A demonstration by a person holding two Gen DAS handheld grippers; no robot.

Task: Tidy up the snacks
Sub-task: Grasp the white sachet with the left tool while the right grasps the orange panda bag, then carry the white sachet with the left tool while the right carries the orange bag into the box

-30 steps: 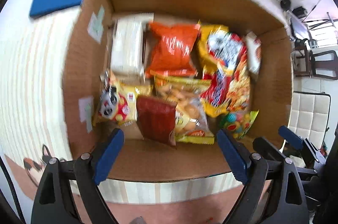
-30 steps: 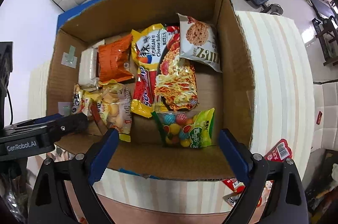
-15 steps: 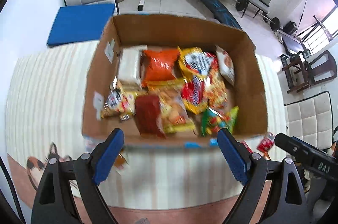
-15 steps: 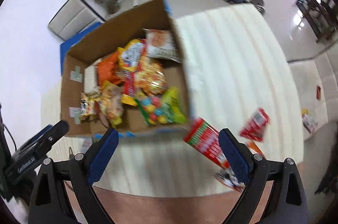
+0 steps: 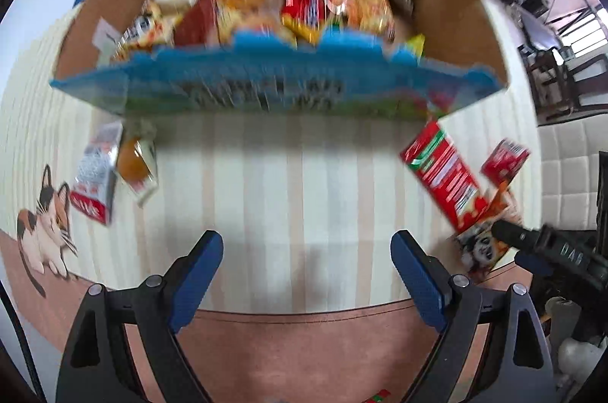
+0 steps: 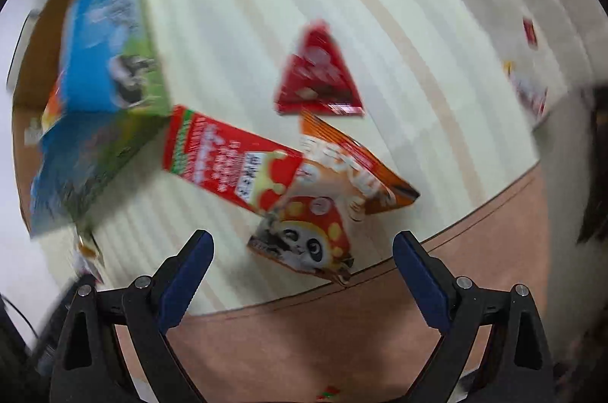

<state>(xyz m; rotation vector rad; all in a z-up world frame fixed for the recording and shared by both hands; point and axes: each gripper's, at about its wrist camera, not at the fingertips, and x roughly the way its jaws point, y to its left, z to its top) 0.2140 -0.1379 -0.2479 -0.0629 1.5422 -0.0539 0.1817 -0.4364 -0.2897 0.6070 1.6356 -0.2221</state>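
- Hovering over the near edge of the tabletop [image 5: 304, 190] with both sets of jaws spread wide and holding nothing: left gripper [image 5: 307, 270] facing the cardboard box [image 5: 467, 8], right gripper [image 6: 304, 260] angled toward the loose packets by the near right corner.
- Sitting toward the far edge, box already crowded with snack bags (room for more looking tight, judging by the heap).
- Lying outside the box: panda packet [image 6: 304, 239] right at the near edge, overlapping a red carton [image 6: 228, 156], with a red triangular pack [image 6: 317, 76] just beyond.
- Waiting near the left edge: a white-and-red carton [image 5: 93, 182] beside a small orange-filled packet [image 5: 135, 161].
- Risking a push rather than a pinch: coming in low on the panda packet could be sliding it off the near edge.
- Risking a double pick, since packet and carton are touching (closing on both likely dropping one).
- Blurring heavily in both views, so misjudging alignment while moving fast seeming plausible.
- Crushing thin foil packs if clamping too hard.
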